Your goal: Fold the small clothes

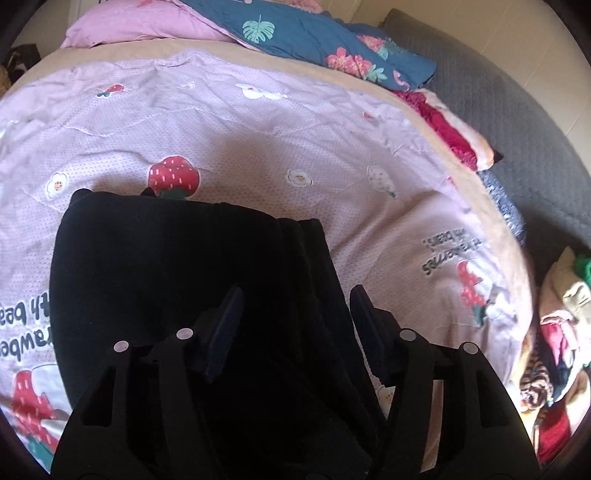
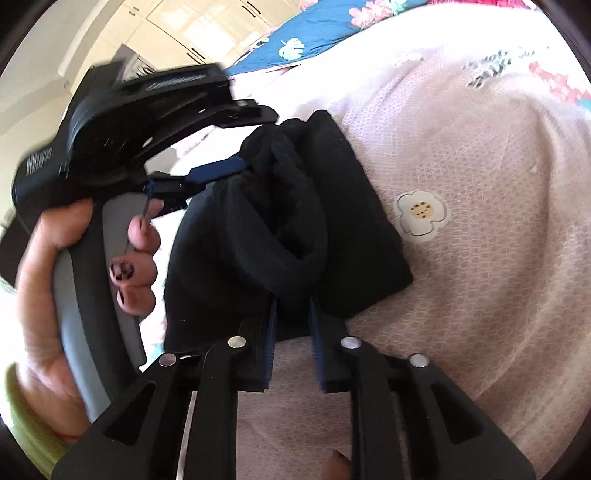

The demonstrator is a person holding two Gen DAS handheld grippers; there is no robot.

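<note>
A black garment [image 1: 166, 266] lies folded on the pink strawberry-print bedspread [image 1: 258, 129]. My left gripper [image 1: 295, 317] hovers over its right edge with the jaws wide apart, the cloth lying between and under the fingers. In the right wrist view the same black garment [image 2: 332, 206] is bunched and folded. My right gripper [image 2: 291, 317] has its jaws narrowly apart around a bunched fold at the garment's near edge. The left gripper [image 2: 255, 140], held in a hand [image 2: 44, 295], reaches the garment's far end; only its blue finger [image 2: 221, 171] shows clearly.
A blue floral quilt [image 1: 332, 40] and pink pillow [image 1: 140, 26] lie at the bed's head. Red clothes [image 1: 450, 129] sit on the right edge, by a grey blanket [image 1: 517, 122]. A pile of mixed clothes [image 1: 557, 332] lies at the right. Cupboards [image 2: 192, 33] stand behind.
</note>
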